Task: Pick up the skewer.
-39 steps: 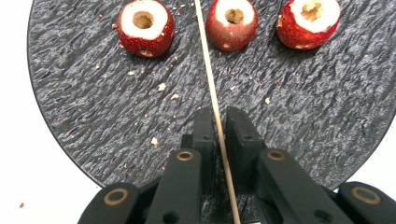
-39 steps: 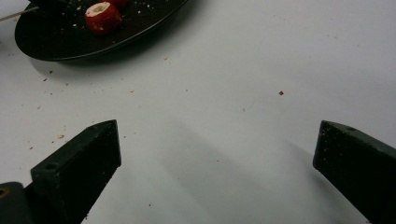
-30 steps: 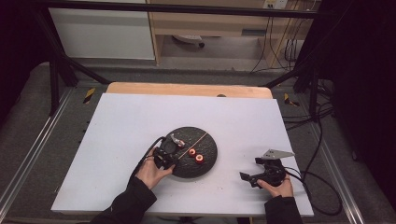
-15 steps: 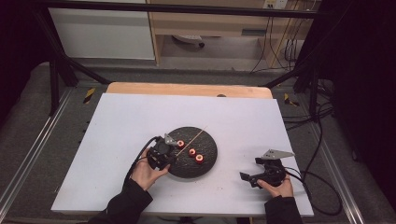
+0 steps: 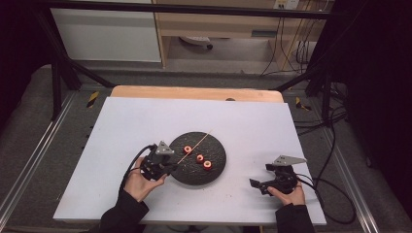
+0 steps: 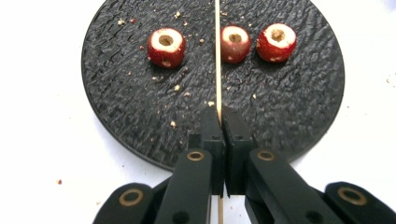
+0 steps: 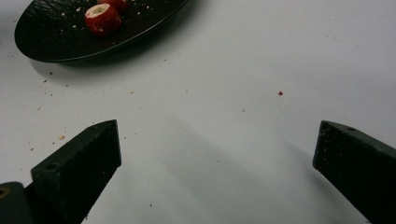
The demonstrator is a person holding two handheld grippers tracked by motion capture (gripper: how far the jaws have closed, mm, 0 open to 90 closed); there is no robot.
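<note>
Nearest us, our right gripper (image 5: 257, 183) rests on the white bench (image 5: 121, 126), jaws spread wide. Our left gripper (image 6: 219, 114) pinches a thin wooden skewer (image 6: 217, 56) reaching over the black plate (image 6: 116, 93), between three cored red fruit pieces (image 6: 166, 46).

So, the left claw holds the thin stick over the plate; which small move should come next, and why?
Probably swing the skewer's tip toward one cored red fruit piece and aim at its hole. The left claw is shut on the skewer, which passes between the pieces on the black plate with none threaded. The right claw rests open, apart from the plate.
</note>
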